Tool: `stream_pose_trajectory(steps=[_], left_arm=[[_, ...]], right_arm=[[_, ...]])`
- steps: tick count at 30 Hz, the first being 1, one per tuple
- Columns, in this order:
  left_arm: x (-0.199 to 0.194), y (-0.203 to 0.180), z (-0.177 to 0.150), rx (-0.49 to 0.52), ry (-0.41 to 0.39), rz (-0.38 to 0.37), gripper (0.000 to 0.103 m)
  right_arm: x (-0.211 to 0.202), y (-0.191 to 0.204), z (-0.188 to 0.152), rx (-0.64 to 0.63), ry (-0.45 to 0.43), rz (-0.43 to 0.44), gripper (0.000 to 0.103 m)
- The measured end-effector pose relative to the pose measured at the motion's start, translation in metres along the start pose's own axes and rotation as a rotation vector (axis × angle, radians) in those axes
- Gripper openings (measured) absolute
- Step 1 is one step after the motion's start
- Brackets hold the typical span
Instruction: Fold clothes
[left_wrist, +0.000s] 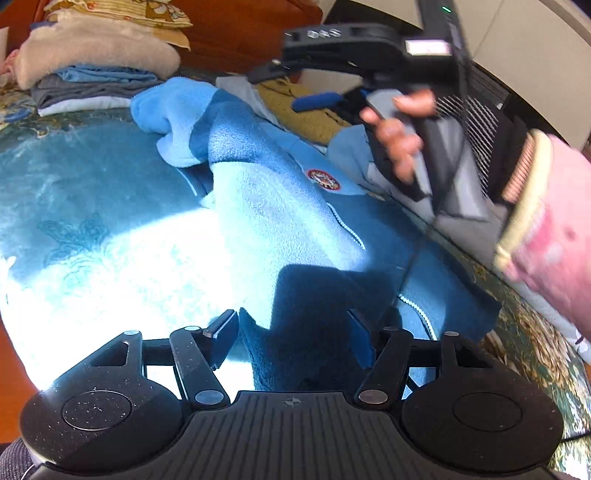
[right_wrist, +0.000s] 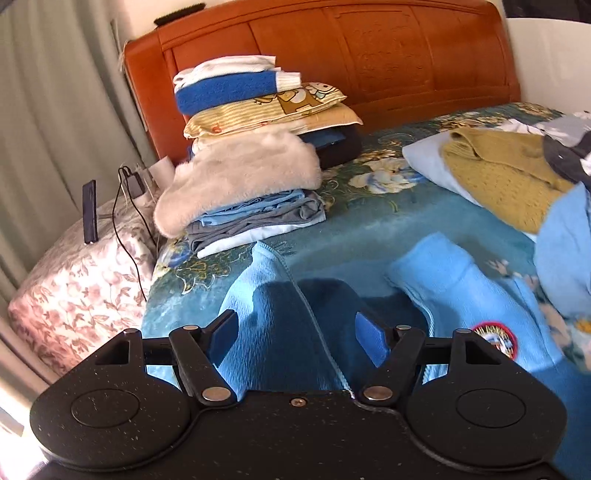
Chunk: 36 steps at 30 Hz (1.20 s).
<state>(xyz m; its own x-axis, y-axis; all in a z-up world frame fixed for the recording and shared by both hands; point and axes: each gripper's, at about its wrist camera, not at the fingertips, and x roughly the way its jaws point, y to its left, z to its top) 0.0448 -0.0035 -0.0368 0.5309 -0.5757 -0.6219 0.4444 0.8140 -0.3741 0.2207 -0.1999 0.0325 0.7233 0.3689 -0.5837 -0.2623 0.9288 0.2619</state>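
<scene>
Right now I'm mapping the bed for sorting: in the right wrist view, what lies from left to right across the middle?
Phone → folded stack → floral bedspread → mustard sweater

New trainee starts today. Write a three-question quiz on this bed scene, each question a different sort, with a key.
1. True or false: the blue fleece jacket lies on the bed's teal floral blanket with a round badge showing.
2. Multiple choice: the folded pile sits (A) on the floor, (B) near the wooden headboard, (C) on a chair.
3. Fill in: the jaws of both the left gripper and the right gripper stand ____, with fleece between them.

Key: 1 true; 2 B; 3 open.
</scene>
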Motion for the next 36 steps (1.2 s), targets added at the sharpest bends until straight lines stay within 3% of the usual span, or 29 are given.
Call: stream_pose_trajectory(steps=[6, 10, 11, 12, 13, 15, 18, 26, 32, 35, 36], left_arm=[[0.011, -0.003, -0.003, 0.061, 0.047, -0.012, 0.067], [0.015, 0.000, -0.006, 0.059, 0.053, -0.006, 0.067], [0.015, 0.001, -0.007, 0.057, 0.053, -0.002, 0.061], [0.016, 0.002, -0.007, 0.051, 0.054, 0.006, 0.054], [0.015, 0.003, -0.007, 0.044, 0.051, 0.013, 0.049], [0.013, 0.005, -0.008, 0.031, 0.039, 0.023, 0.033], [0.008, 0.003, -0.007, 0.035, 0.016, 0.055, 0.019], [-0.008, -0.005, -0.006, 0.045, -0.010, 0.091, 0.017], [-0.016, -0.008, -0.009, 0.058, 0.017, 0.085, 0.021], [-0.030, -0.008, -0.011, 0.055, 0.001, 0.057, 0.023], [-0.034, -0.006, -0.011, 0.049, -0.008, 0.046, 0.024]], right_arm=[[0.068, 0.010, 0.038, -0.003, 0.099, 0.032, 0.070], [0.107, 0.015, 0.045, -0.015, 0.185, 0.038, 0.068], [0.114, 0.015, 0.045, -0.003, 0.212, 0.032, 0.061], [0.120, 0.015, 0.043, 0.015, 0.240, 0.024, 0.040], [0.116, 0.011, 0.044, 0.028, 0.232, 0.010, 0.029], [0.096, 0.000, 0.045, 0.049, 0.179, -0.023, 0.019], [0.067, -0.017, 0.048, 0.081, 0.100, -0.073, 0.019], [-0.011, -0.063, 0.054, 0.164, -0.112, -0.205, 0.020], [0.008, -0.111, 0.006, 0.330, 0.033, -0.275, 0.032], [-0.011, -0.118, -0.007, 0.407, -0.022, -0.226, 0.047], [-0.022, -0.117, -0.009, 0.417, -0.047, -0.209, 0.048]])
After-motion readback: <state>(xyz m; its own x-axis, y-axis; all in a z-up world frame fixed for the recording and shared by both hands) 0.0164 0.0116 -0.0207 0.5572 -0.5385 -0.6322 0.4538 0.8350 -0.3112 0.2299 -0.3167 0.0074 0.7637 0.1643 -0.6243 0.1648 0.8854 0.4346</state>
